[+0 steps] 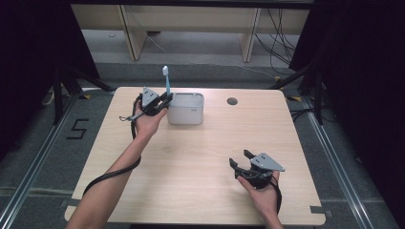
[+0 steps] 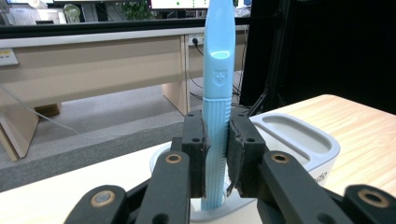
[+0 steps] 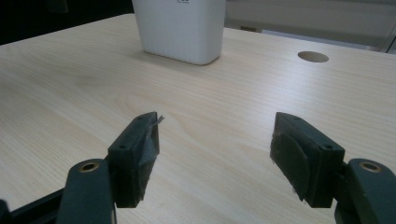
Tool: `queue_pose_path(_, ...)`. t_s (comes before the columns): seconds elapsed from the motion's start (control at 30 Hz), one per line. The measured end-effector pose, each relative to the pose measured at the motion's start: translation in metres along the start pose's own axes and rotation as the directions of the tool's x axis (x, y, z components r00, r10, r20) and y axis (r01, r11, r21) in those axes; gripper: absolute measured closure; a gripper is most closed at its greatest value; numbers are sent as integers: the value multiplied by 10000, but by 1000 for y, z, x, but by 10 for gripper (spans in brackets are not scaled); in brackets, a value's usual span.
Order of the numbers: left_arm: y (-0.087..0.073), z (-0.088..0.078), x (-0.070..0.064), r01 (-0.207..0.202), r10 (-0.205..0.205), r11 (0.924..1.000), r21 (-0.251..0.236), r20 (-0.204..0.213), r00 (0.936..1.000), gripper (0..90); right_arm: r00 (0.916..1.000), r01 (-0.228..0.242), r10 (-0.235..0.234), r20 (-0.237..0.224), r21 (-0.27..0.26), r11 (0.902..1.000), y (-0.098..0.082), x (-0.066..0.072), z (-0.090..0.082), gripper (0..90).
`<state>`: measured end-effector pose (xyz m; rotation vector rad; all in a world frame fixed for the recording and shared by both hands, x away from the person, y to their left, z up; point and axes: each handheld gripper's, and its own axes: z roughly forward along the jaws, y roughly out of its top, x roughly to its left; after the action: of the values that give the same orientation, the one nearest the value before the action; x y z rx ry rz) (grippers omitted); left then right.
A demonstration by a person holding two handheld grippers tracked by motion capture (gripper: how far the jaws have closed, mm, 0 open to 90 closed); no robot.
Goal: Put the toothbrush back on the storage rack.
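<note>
A light blue toothbrush (image 1: 166, 82) stands upright, its white head up, at the left end of a white holder (image 1: 186, 109) near the table's far edge. My left gripper (image 1: 165, 98) is shut on its ribbed handle (image 2: 215, 135), and the handle's foot rests in the holder's round slot (image 2: 210, 212). The holder's longer oval compartment (image 2: 292, 130) lies to the right. My right gripper (image 1: 241, 158) stands open low over the near right of the table, nothing between its pads (image 3: 144, 149), facing the holder (image 3: 180, 29) from a distance.
A round cable hole (image 1: 232, 101) sits in the tabletop right of the holder, also the cable hole (image 3: 313, 56) in the right gripper view. Wooden desk legs (image 1: 136, 36) and cables (image 1: 282, 43) stand beyond the far edge. Bare wood (image 1: 200, 152) spans the middle.
</note>
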<state>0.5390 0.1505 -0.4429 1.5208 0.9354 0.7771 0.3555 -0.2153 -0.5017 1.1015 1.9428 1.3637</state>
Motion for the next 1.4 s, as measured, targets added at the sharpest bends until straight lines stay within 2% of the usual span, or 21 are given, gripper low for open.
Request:
queue_pose_path(0.07, -2, 1, 0, 67, -67, 10000, 64, -42, 10000, 780, 10000, -63, 63, -13, 50, 10000, 0, 0, 0, 332)
queue_pose_path(0.1, -3, 1, 1, 72, -71, 9999, 92, -46, 10000, 779, 9990, 421, -419, 140, -114, 9990, 0, -2, 0, 332)
queue_pose_path(0.23, -4, 2, 2, 122, -120, 9998, 178, -88, 9999, 779, 9997, 221, -220, 46, -142, 9997, 0, -1, 1, 332)
queue_pose_path(0.47, -6, 4, 1, 184, -182, 9996, 234, -110, 9998, 779, 9996, 271, -270, 65, -104, 9996, -1, -1, 1, 331)
queue_pose_path(0.5, -6, 4, 1, 216, -213, 9995, 238, -128, 9997, 779, 10000, 4, -4, -82, -39, 10000, -1, 1, 2, 331)
queue_pose_path(0.53, -7, 4, 1, 227, -224, 9994, 262, -129, 9997, 779, 10000, 61, -61, -40, -25, 10000, -1, 0, 1, 331)
queue_pose_path(0.57, -8, 5, 1, 203, -200, 9994, 291, -121, 9997, 779, 9999, -75, 75, -66, -19, 10000, -1, 1, 1, 331)
queue_pose_path(0.6, -8, 5, 1, 191, -187, 9993, 329, -135, 9997, 779, 9999, 164, -164, -37, -42, 9999, -1, 0, 1, 331)
queue_pose_path(0.73, -10, 6, 0, 210, -205, 9991, 380, -122, 9997, 778, 9999, 111, -111, -96, -48, 9999, -1, 0, 2, 330)
queue_pose_path(0.8, -11, 7, 0, 215, -211, 9989, 413, -123, 9997, 777, 9995, 313, -313, 86, 7, 9995, -1, -1, 1, 330)
queue_pose_path(0.87, -12, 7, 0, 257, -250, 9987, 450, -166, 9995, 777, 10000, -1, -1, 64, 204, 9998, -1, 1, 0, 330)
queue_pose_path(1.4, -15, 8, -2, 430, -421, 9970, 647, -153, 9990, 773, 10000, -4, 3, 55, 120, 9999, -1, 1, 1, 330)
